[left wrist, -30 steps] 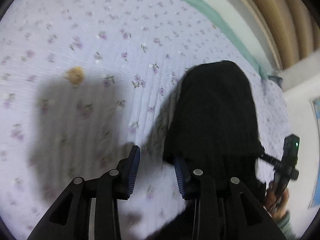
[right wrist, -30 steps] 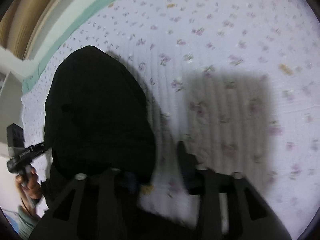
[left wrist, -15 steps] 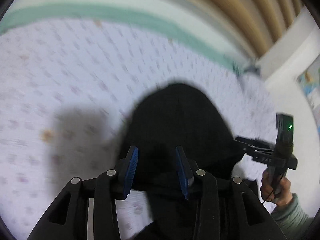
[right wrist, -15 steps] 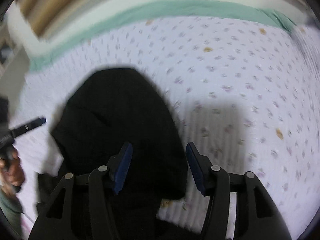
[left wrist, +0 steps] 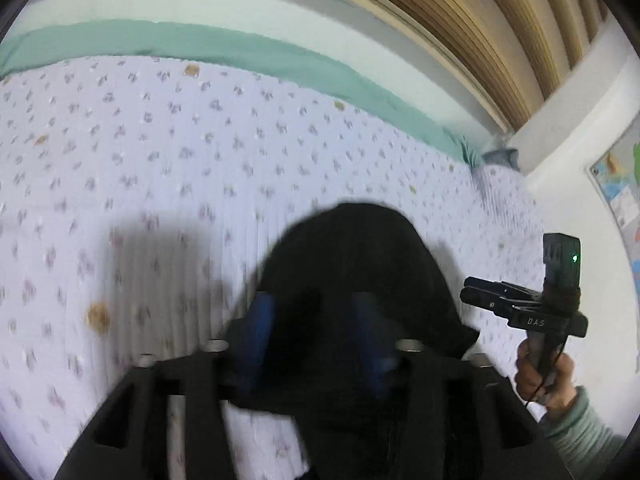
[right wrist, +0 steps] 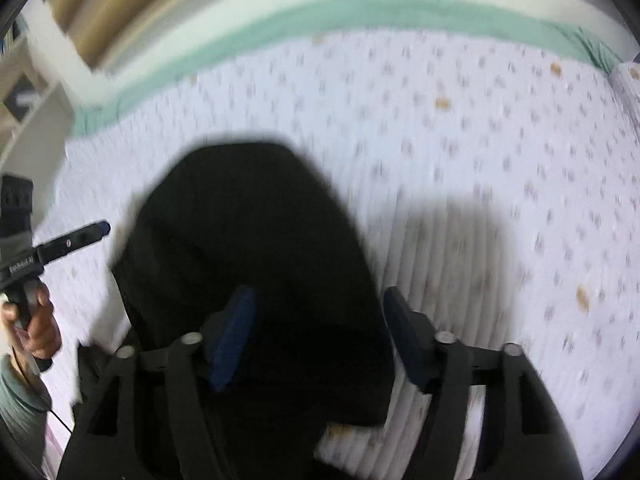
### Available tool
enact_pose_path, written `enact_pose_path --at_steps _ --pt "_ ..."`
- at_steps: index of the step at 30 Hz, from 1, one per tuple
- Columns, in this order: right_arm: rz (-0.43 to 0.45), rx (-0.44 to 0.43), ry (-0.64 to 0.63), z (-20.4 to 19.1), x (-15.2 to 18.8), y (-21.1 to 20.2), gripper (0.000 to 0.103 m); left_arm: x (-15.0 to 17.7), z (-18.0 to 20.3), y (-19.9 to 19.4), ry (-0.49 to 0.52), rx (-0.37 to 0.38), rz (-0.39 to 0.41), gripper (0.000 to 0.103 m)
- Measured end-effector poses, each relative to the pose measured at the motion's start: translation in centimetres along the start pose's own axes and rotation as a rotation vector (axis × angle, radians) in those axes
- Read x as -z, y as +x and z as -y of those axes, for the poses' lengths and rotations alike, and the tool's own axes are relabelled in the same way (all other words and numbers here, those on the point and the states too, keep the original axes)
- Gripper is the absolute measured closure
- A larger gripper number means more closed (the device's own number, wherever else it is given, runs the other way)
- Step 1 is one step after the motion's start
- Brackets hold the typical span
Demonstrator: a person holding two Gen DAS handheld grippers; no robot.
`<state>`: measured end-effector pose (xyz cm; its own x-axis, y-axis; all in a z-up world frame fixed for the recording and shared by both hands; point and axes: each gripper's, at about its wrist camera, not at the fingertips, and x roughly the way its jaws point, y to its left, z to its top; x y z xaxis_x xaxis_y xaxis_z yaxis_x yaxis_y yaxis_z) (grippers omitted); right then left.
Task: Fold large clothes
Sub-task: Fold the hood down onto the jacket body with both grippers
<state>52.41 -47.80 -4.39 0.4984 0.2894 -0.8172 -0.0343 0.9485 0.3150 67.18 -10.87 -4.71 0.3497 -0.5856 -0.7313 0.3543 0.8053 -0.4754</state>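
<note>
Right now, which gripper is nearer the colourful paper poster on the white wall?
Right. The right gripper hangs between the colourful paper poster and the left gripper, which sits farther off above the black cloth garment. Both jaws are opening, nothing pinched.

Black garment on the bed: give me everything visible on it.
The black garment is a dark, matte, soft-looking cloth lying flat on the floral quilted bedspread, its far end rounded like a folded edge. No seams, print or fastenings can be made out; the picture is blurred. Its near part runs under both tools. The left tool and right tool are opening above it, their blue pads not pinching the cloth. Only the bedspread visibly touches it.
</note>
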Motion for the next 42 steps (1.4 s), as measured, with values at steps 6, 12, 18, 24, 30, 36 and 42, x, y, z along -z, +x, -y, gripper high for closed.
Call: enact_pose_path --at_steps 6,12,18,24,30,36,42 --pt "-0.083 -0.123 0.089 2.9 -3.9 4.9 0.03 -2.0 -3.4 6.3 -0.144 0.099 -0.183 0.039" --pt "-0.194 -0.278 0.119 2.8 -2.4 8.9 0.041 0.2 -4.3 8.5 -0.224 0.201 -0.223 0.061" --pt "-0.052 -0.169 -0.127 -1.6 -1.0 1.2 0.077 1.9 0.5 1.0 -0.011 0.239 -0.096 0.084" --pt "0.115 -0.119 -0.281 -6.5 3.7 -9.0 0.078 7.0 5.8 -9.0 0.172 0.207 -0.01 0.084" --pt "0.2 -0.018 -0.371 -11.3 11.4 -15.2 0.078 15.8 9.2 -15.4 0.252 0.125 -0.012 0.084" --pt "0.139 -0.024 -0.349 -12.6 20.4 -17.7 0.076 24.2 10.1 -16.7 0.224 0.079 -0.096 0.083" --pt "-0.049 0.003 -0.306 -11.4 28.1 -16.2 0.066 32.0 7.3 -13.6 0.119 -0.086 -0.295 0.08"
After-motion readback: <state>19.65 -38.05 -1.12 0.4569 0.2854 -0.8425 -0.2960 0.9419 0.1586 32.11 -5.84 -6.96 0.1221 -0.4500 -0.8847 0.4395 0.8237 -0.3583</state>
